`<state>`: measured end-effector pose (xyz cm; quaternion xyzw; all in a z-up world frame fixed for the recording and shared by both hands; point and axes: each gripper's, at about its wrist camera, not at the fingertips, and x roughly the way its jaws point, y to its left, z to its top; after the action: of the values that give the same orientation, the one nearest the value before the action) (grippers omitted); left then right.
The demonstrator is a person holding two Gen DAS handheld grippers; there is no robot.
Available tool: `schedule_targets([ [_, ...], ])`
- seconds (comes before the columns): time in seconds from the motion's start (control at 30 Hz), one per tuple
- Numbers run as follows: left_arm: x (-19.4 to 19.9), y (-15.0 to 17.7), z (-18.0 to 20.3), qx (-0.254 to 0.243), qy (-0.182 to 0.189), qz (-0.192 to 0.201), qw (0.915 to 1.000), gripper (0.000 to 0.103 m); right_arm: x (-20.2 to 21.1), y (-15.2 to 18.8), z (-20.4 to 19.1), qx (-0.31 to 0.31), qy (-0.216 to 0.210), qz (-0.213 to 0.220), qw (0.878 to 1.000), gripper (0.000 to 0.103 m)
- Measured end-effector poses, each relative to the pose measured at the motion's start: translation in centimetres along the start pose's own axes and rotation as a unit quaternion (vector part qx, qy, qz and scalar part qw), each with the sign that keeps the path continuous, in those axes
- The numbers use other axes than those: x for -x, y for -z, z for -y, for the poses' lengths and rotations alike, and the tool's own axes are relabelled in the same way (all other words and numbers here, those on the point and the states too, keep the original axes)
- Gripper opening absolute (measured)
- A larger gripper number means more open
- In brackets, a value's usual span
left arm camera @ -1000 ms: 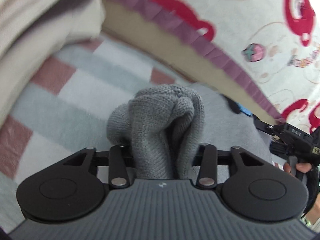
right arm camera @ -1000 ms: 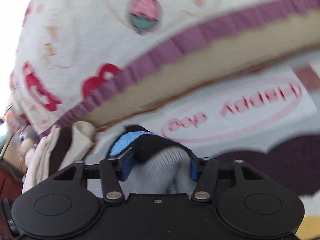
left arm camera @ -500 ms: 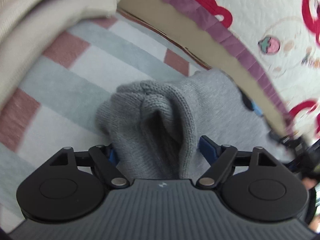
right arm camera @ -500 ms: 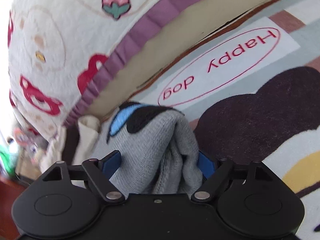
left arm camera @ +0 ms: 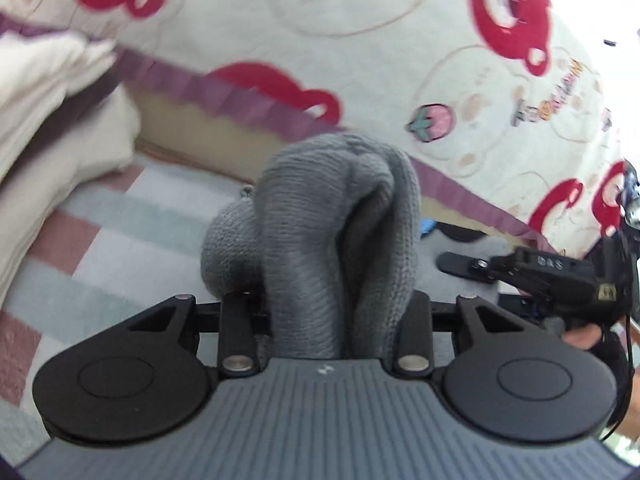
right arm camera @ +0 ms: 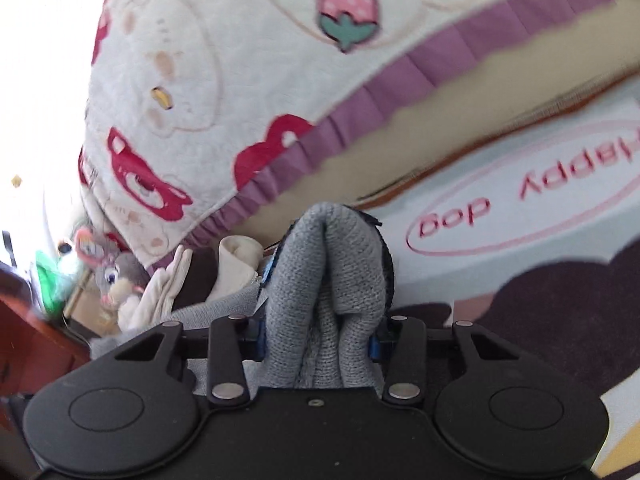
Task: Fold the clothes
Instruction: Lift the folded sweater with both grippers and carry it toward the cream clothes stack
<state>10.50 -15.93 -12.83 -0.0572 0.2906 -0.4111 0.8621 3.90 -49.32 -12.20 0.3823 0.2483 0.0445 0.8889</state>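
Bunched grey knit sweater (left arm camera: 332,240), lifted

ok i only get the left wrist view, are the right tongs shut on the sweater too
observer: yes, the right tongs are shut on a bunched grey fold of the sweater.
operator: whats on the floor ahead of them
observer: a rug with "Happy dog" printed in a pink oval, next to a dark brown patch.
operator: anything off to their left
observer: a plush rabbit sits at the far left, beside some cream clothes.
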Motion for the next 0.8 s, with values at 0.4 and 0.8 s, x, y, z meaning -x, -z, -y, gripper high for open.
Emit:
schedule_targets([
  [0.4,-1.5,0.9,2.1,-0.037,-0.038,-0.053,0.9972,0.042,0.4,1.9,5.9,-0.149,0.057,-0.004,0.987,0.078],
  [0.8,-4.5,3.8,-7.2,0.2,0.014,-0.119,0.9725,0.052,-3.5,2.8,3.3,-0.076,0.085,-0.04,0.993,0.09],
])
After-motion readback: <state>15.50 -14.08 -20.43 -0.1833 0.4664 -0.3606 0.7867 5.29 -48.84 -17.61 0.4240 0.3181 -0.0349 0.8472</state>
